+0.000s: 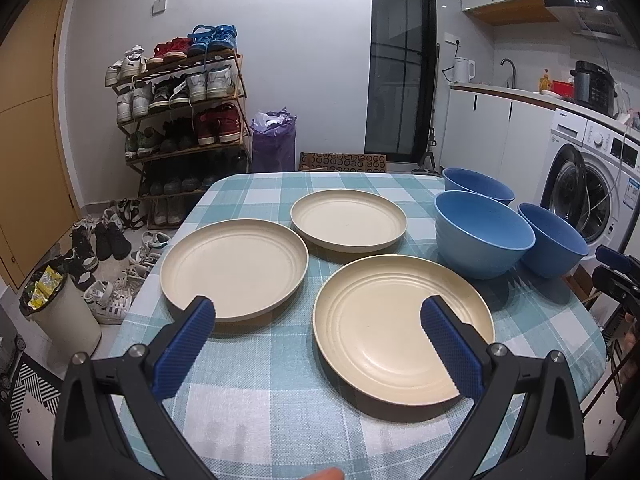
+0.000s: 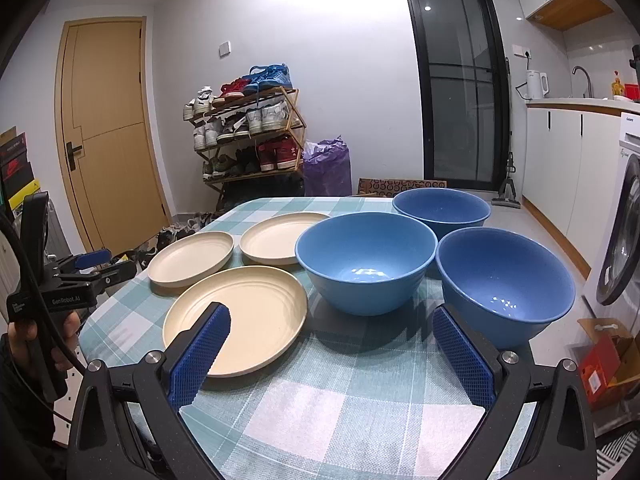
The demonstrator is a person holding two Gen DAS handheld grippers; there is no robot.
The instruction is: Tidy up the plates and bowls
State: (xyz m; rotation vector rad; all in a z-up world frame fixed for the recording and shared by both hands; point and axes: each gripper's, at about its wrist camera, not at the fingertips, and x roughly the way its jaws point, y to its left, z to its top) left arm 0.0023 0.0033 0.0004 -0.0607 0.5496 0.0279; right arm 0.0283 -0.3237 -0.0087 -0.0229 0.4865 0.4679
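Three round cream plates (image 1: pixel 234 267) (image 1: pixel 347 219) (image 1: pixel 402 328) lie flat, apart, in a triangle on the checked tabletop (image 1: pixel 280 400). Beside them, three round blue bowls (image 2: pixel 366 264) (image 2: pixel 441 210) (image 2: pixel 505 284) stand upright, clustered, empty.

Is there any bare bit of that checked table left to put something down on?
Yes: the near strip of tablecloth in front of the nearest plate and the bowls. The far edge behind the far plate is bare too. Plates and bowls crowd the middle.
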